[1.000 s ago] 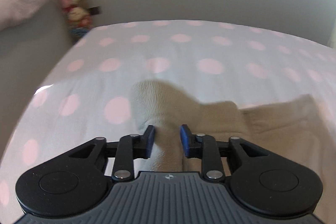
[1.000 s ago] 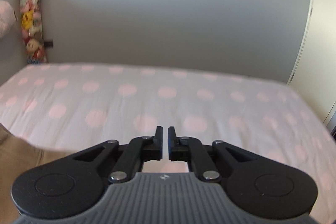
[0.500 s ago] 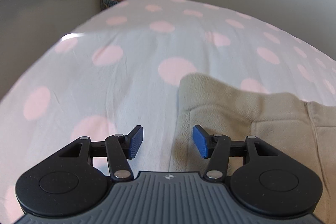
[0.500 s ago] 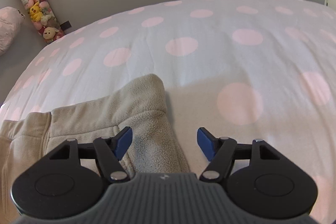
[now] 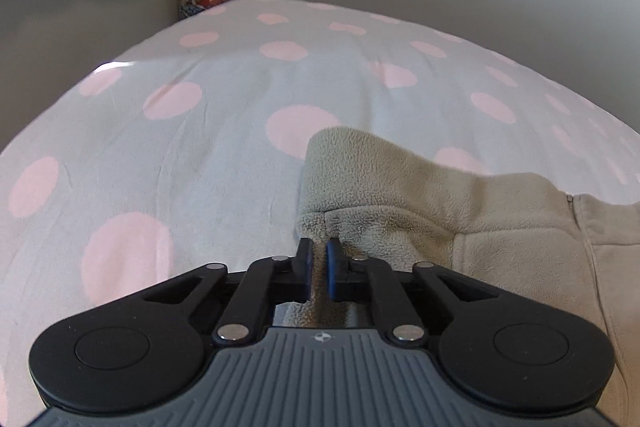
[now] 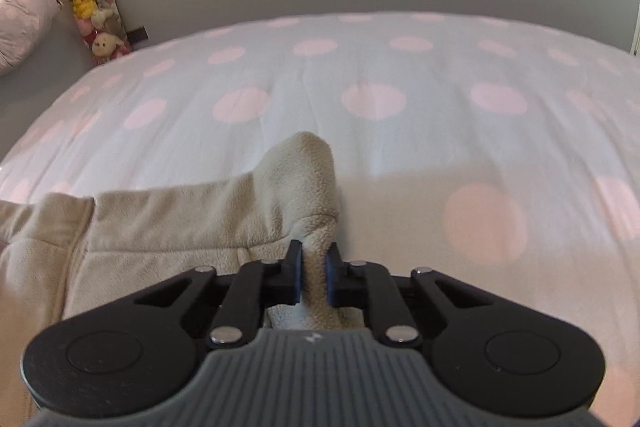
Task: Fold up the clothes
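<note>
A soft, fuzzy beige fleece top (image 5: 400,195) is lying on the bed (image 5: 200,147), which is wearing a pale cover with big pink dots. The top is showing a seam and a thin zip line. The left hand-held gripper (image 5: 319,259) is pinching one bunched corner of the fleece top between its blue pads. The right hand-held gripper (image 6: 314,263) is closing on another bunched corner (image 6: 312,187), and the cloth is squeezed between its pads. Most of the top is getting cut off at the picture edges, so its whole shape is hard to tell. Beyond the bed, a tall tube of plush toys (image 6: 90,7) is standing by the wall.
</note>
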Demonstrator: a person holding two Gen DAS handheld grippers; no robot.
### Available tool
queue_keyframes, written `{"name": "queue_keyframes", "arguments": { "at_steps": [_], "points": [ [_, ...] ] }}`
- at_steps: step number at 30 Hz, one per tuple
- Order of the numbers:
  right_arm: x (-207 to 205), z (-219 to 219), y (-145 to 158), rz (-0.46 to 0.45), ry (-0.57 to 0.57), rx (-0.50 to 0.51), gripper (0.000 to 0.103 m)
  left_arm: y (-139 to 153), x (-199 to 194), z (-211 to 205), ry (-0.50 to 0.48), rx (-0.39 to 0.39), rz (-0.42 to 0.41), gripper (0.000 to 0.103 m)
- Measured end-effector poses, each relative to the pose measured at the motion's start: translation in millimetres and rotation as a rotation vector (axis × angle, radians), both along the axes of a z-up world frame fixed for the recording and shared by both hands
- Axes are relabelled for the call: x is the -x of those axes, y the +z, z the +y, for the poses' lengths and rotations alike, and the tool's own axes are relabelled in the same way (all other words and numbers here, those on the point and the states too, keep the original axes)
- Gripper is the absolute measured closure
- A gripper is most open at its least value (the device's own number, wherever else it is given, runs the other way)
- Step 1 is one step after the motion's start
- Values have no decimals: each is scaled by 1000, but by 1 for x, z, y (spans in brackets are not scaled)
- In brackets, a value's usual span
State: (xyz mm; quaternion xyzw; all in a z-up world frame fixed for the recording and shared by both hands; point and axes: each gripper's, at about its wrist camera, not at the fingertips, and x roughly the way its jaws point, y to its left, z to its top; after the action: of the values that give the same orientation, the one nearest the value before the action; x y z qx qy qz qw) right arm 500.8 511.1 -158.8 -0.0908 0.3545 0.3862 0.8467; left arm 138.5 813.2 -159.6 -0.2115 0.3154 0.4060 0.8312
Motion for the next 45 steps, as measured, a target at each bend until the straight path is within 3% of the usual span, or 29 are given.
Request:
{"name": "queue_keyframes", "arguments": {
  "at_steps": [5, 8, 10, 12, 15, 16, 17, 22, 29, 34, 40, 45],
  "points": [
    [13, -6, 43, -225, 14, 20, 91, 50, -18, -4, -66, -94, -100, 100],
    [7, -16, 58, -298, -73, 40, 91, 60, -42, -14, -113, -149, -68, 100],
    [-4, -22, 53, -254, -98, 66, 91, 56, -56, -17, -97, -164, -22, 100],
    [-8, -24, 42, -226, -80, 98, 89, 44, -64, -14, -74, -127, 33, 97],
    [-11, -32, 34, -227, -112, 134, 66, 34, -60, -14, -30, -124, 68, 86],
    [-11, -37, 32, -232, -138, 142, 61, 34, -51, -17, -28, -127, 62, 77],
    [-11, -44, 32, -202, -134, 129, 61, 35, -43, -20, -37, -121, 60, 72],
    [3, -82, 30, -49, -63, 74, 61, 38, -3, -51, -118, -75, 36, 72],
    [77, -130, 24, 112, 65, 101, 54, 47, 44, -143, -282, -8, -35, 72],
    [148, -179, 23, 199, 139, 119, 54, 53, 88, -202, -291, 109, -70, 72],
    [246, -237, 30, 270, 215, 130, 47, 63, 149, -284, -328, 172, -50, 72],
    [334, -282, 35, 325, 232, 125, 41, 69, 187, -352, -313, 228, 19, 68]
  ]
}}
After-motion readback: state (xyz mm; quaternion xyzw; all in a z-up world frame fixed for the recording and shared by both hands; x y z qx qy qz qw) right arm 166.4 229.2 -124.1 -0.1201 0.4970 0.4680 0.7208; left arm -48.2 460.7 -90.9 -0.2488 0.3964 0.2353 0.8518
